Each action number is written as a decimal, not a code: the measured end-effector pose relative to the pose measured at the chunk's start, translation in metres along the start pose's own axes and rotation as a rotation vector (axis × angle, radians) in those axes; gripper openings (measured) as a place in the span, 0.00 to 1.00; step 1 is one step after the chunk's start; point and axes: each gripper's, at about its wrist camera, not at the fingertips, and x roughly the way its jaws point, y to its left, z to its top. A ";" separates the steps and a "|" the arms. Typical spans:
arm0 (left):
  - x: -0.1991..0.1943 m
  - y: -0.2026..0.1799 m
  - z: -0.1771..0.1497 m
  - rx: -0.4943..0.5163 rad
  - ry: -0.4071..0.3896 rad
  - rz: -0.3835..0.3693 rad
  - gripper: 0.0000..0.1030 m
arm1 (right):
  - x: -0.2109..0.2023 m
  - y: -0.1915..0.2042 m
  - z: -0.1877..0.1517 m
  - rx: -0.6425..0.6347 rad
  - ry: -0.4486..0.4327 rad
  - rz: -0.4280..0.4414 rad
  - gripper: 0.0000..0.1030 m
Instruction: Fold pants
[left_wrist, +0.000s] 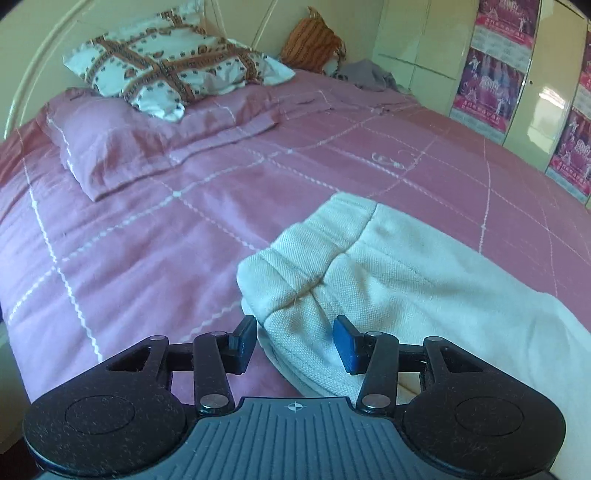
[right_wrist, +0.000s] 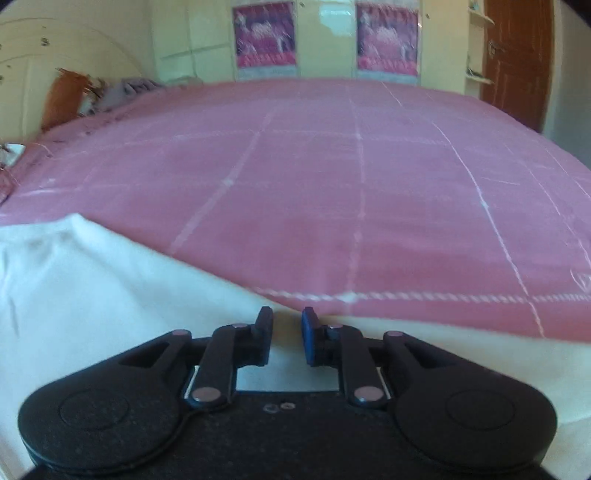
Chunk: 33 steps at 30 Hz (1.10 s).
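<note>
- Your left gripper (left_wrist: 295, 341) has its jaws spread wide, the blue-faced pads either side of the bunched waistband end of the pants (left_wrist: 388, 273) but not pinching it.
- The pants are cream, a coarse woven cotton with a ribbed elastic band and a stitched seam – they lie on the near part of the bedspread (left_wrist: 155, 236), running off to your right.
- Your right gripper (right_wrist: 287, 338) hovers over the smooth, flat stretch of the same pants (right_wrist: 110, 295); its jaws stand narrowly apart with nothing between them.
- That view is motion-blurred, so the fabric's weave is lost there.
- The bedspread is pink, with thin white zigzag stitching forming large squares.
- Up by the headboard, a pink pillow (left_wrist: 147, 144) lies flat with a white pillow (left_wrist: 173, 74), printed in brown crossing bands, propped on it.
- An orange striped cushion (left_wrist: 314, 40) sits in the far corner, grey cloth (left_wrist: 369, 75) crumpled beside it.
- Glossy cream wardrobe doors (right_wrist: 325, 40) carry pink posters – a brown wooden door (right_wrist: 517, 59) stands to their right.
</note>
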 end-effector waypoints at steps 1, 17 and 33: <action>-0.006 0.000 0.000 0.015 -0.031 0.005 0.45 | -0.008 -0.012 -0.002 0.043 -0.023 -0.022 0.12; 0.022 0.017 -0.003 -0.059 0.112 -0.093 0.62 | -0.160 -0.195 -0.091 0.645 -0.313 -0.163 0.31; 0.018 0.020 -0.005 -0.086 0.121 -0.114 0.63 | -0.152 -0.251 -0.165 1.094 -0.167 0.073 0.48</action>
